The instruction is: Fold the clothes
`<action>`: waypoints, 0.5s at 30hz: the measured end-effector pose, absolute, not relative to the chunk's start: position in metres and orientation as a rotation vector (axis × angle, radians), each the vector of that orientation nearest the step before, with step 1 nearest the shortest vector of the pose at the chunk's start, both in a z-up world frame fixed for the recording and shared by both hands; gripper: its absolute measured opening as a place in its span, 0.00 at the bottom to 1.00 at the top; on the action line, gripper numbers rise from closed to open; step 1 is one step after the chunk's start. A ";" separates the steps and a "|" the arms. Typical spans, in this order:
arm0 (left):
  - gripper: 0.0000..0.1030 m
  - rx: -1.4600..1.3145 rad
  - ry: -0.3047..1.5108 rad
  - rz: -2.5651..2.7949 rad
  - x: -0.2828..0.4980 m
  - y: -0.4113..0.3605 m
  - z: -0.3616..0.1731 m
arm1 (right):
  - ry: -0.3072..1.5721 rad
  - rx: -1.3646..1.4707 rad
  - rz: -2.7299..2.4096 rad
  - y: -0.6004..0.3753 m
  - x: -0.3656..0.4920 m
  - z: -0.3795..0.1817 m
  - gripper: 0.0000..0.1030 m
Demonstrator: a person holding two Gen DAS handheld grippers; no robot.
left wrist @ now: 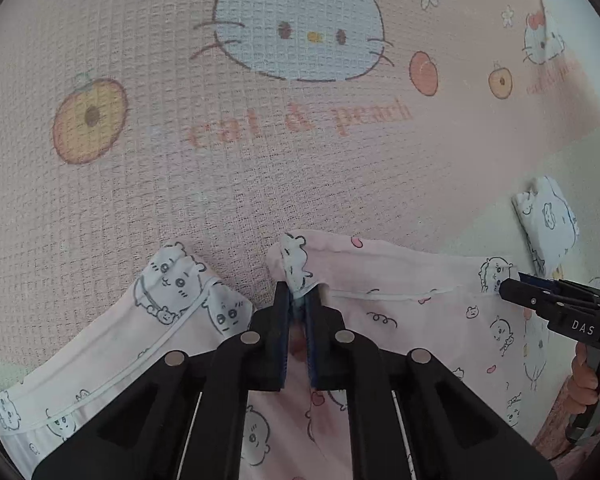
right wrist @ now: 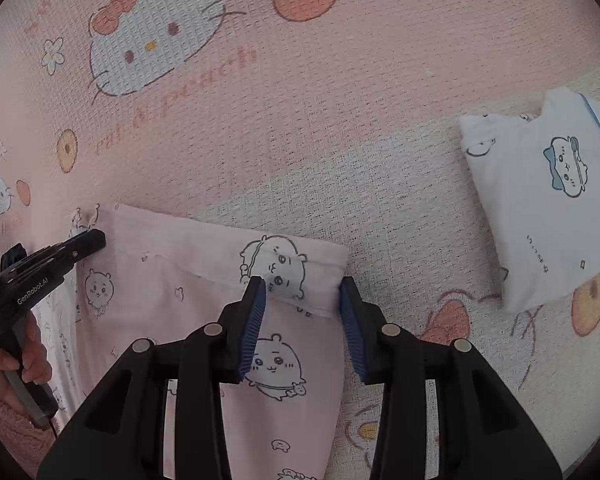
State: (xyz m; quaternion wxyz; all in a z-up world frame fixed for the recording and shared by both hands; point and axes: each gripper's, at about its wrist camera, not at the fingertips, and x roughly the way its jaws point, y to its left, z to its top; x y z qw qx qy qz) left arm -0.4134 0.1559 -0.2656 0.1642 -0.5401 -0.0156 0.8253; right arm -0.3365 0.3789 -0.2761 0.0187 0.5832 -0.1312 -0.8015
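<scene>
Left claw (left wrist: 298,304) pinches pale pink cartoon-printed garment (left wrist: 400,320) lying flat.

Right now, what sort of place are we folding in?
Probably a home bed or soft surface: a pink waffle-weave cat-and-peach blanket covers everything, with pink cartoon-print pyjamas spread on it and a folded white garment beside.
</scene>
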 end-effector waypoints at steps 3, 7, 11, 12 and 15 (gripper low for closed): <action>0.06 -1.518 -0.054 2.396 -0.406 0.142 -0.254 | -0.408 1.781 -2.553 0.388 -0.330 -0.265 0.38; 0.06 -1.527 -0.055 2.405 -0.401 0.128 -0.253 | -0.354 1.815 -2.597 0.398 -0.336 -0.265 0.38; 0.06 -1.590 -0.033 2.410 -0.397 0.122 -0.269 | -0.358 1.765 -2.505 0.386 -0.347 -0.274 0.38; 0.06 -1.603 -0.038 2.405 -0.397 0.121 -0.274 | -0.381 1.745 -2.465 0.382 -0.351 -0.277 0.38; 0.06 -1.615 -0.017 2.406 -0.398 0.122 -0.279 | -0.423 1.728 -2.385 0.370 -0.357 -0.290 0.43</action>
